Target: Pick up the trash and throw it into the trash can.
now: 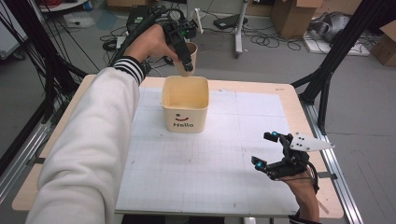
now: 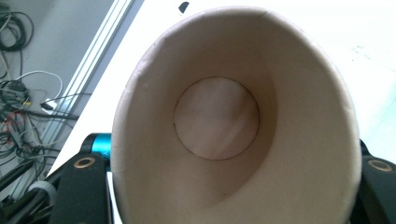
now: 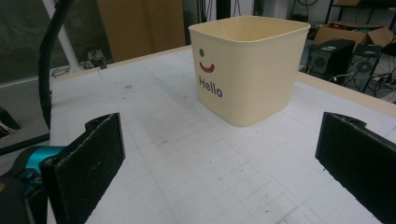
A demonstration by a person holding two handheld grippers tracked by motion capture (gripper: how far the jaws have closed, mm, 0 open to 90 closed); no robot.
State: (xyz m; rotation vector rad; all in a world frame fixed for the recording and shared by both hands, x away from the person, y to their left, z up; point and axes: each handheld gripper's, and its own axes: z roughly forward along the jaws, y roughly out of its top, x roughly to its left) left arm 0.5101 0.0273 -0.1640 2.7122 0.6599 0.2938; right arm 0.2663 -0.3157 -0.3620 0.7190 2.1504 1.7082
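A cream tub (image 1: pixel 185 103) with a smile and "Hello" printed on it stands on the white grid mat (image 1: pixel 201 163). Just beyond and above its far rim, my left gripper (image 1: pixel 186 59) is shut on a brown paper cup (image 1: pixel 187 60). The left gripper view looks straight into the cup (image 2: pixel 224 121), which is empty, with a black jaw on either side of it. My right gripper (image 1: pixel 263 150) rests low at the mat's right side, open, with nothing between its pads (image 3: pixel 88 158). The right gripper view faces the tub (image 3: pixel 247 70).
The mat lies on a wooden table (image 1: pixel 299 112). Black stand legs (image 1: pixel 327 70) rise at the right and cables at the left. Beyond the table, the floor holds cardboard boxes (image 1: pixel 292 14), cables and a white stand (image 1: pixel 239 28).
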